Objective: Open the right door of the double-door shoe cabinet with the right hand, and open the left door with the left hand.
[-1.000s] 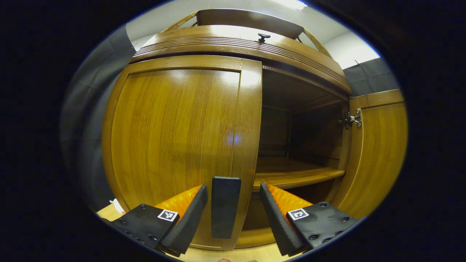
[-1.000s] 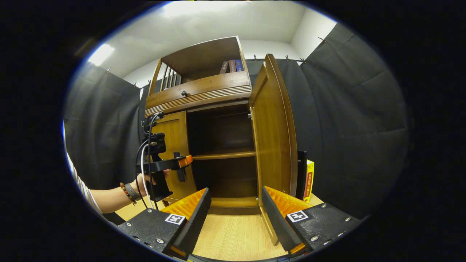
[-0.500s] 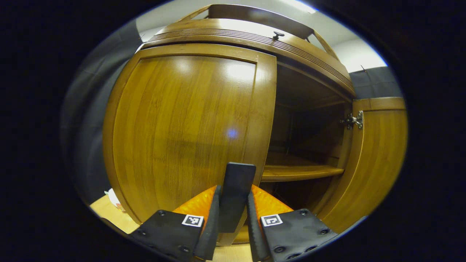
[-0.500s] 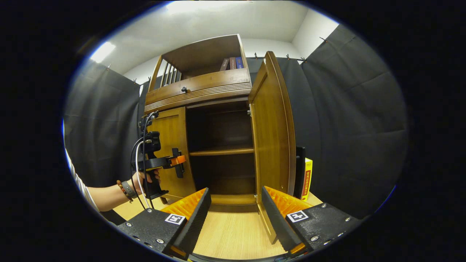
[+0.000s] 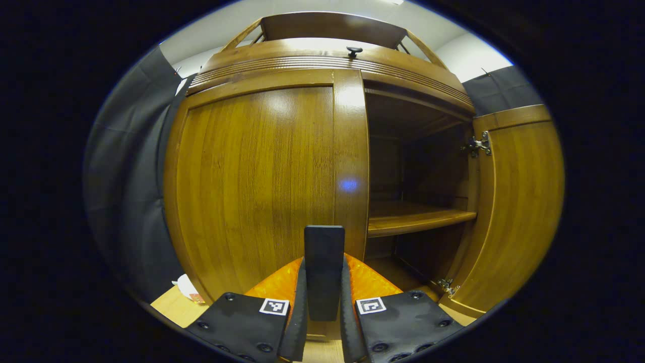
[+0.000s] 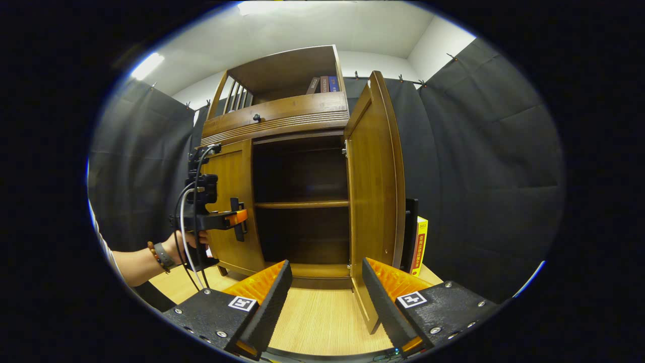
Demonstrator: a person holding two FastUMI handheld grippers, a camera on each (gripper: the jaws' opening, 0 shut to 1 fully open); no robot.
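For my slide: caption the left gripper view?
Left gripper shut on the closed left door's black handle; right door open.

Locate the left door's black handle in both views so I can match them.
Left gripper view: handle low at centre, clamped in the left gripper.
Right gripper view: handle left of centre, at the left door's inner edge.
Shared landmark: the drawer knob above.

The yellow book's (image 6: 420, 245) spine lettering is too small to read.
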